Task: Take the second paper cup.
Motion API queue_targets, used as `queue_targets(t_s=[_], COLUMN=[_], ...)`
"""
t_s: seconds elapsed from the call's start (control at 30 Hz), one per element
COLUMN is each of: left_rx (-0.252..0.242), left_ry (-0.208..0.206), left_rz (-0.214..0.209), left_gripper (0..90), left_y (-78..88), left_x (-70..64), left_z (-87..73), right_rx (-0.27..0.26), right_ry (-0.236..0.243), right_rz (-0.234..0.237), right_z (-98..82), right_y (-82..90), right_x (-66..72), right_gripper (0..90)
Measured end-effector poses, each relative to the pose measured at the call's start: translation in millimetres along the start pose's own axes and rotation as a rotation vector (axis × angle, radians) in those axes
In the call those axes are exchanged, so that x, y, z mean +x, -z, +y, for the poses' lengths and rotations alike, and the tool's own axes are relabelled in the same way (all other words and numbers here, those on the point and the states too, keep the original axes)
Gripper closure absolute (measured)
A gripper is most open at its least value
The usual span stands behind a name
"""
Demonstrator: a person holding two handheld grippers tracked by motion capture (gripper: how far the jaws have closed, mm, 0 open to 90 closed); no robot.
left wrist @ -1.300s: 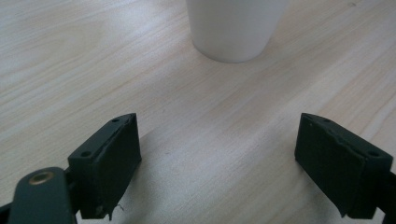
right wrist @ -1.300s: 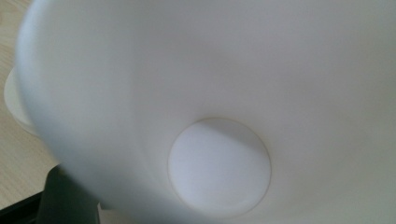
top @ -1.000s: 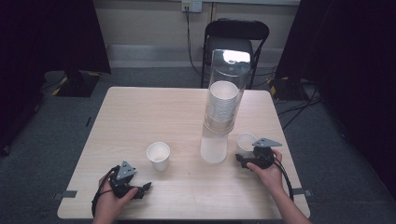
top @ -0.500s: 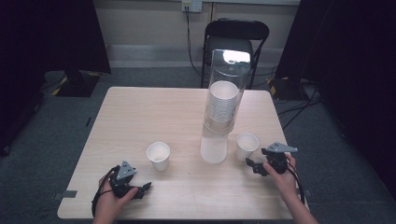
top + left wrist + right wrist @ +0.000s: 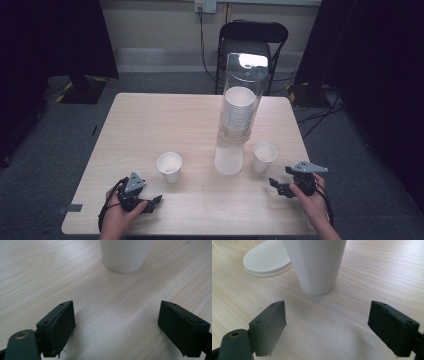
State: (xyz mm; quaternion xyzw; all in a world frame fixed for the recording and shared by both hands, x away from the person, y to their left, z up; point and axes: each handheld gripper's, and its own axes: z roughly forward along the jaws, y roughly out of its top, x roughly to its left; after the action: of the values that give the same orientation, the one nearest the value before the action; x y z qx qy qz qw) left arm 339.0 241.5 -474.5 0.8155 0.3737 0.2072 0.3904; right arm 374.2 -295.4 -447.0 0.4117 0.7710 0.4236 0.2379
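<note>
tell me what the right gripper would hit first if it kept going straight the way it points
Most likely the white paper cup standing upright straight ahead of the right gripper. Its open jaws hold nothing, and bare table lies between them and the cup.

Table (image 5: 150, 125): pale wood-grain laminate, smooth, faint sheen. 
Two paper cups, left cup (image 5: 169, 166) and right cup (image 5: 264, 156): white, matt. 
Dispenser tube (image 5: 243, 95): clear glossy plastic; its base (image 5: 267, 261) white, smooth plastic. 
Left gripper (image 5: 152, 202) and right gripper (image 5: 274, 186): matt black plastic, brass-coloured rivet; grey plate on top. 
Floor (image 5: 45, 165): grey carpet, rough.
</note>
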Motion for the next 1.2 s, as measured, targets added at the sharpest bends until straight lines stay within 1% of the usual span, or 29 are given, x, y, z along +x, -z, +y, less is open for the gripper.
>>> queue_targets(t_s=[0.07, 0.2, 0.37, 0.43, 0.67, 0.77, 0.87, 0.97, 1.13, 1.2], left_rx=[0.000, 0.000, 0.000, 0.000, -0.001, 0.000, 0.003, 0.000, -0.001, -0.002], left_ry=[0.000, 0.000, 0.000, -0.001, 0.000, 0.000, -0.003, -0.001, -0.001, 0.000], left_rz=[0.000, 0.000, 0.000, 0.000, 0.001, 0.000, 0.000, 0.000, 0.001, 0.001], left_gripper=[13.7, 13.7, 13.7, 13.7, 13.7, 13.7, 13.7, 13.7, 13.7, 13.7], left_y=[0.0, 0.0, 0.0, 0.0, -0.1, 0.0, 0.2, 0.0, -0.1, -0.1], left_x=[0.0, 0.0, 0.0, 0.0, -0.1, 0.0, 0.2, 0.0, 0.0, 0.0], left_z=[0.0, 0.0, 0.0, 0.0, 0.0, 0.0, 0.0, 0.0, -0.1, -0.1], right_rx=[-0.001, -0.002, 0.014, 0.021, 0.022, 0.032, 0.038, 0.059, 0.097, 0.095], right_ry=[-0.005, 0.000, 0.008, -0.001, -0.003, 0.008, 0.017, 0.022, 0.057, 0.063], right_rz=[0.006, 0.012, 0.026, 0.033, 0.039, 0.049, 0.048, 0.057, 0.053, 0.051], right_z=[-1.7, -4.1, -10.7, -14.1, -21.7, -23.6, -26.5, -30.9, -38.0, -38.9], right_y=[1.8, 6.5, 12.1, 14.1, 21.6, 24.4, 27.0, 29.2, 31.3, 32.6], right_x=[-0.6, -1.4, -3.3, -4.1, -5.0, -4.6, -4.4, -4.4, -4.4, -4.0], right_gripper=[14.2, 14.2, 14.3, 14.2, 14.2, 14.2, 14.2, 14.2, 14.2, 14.3])
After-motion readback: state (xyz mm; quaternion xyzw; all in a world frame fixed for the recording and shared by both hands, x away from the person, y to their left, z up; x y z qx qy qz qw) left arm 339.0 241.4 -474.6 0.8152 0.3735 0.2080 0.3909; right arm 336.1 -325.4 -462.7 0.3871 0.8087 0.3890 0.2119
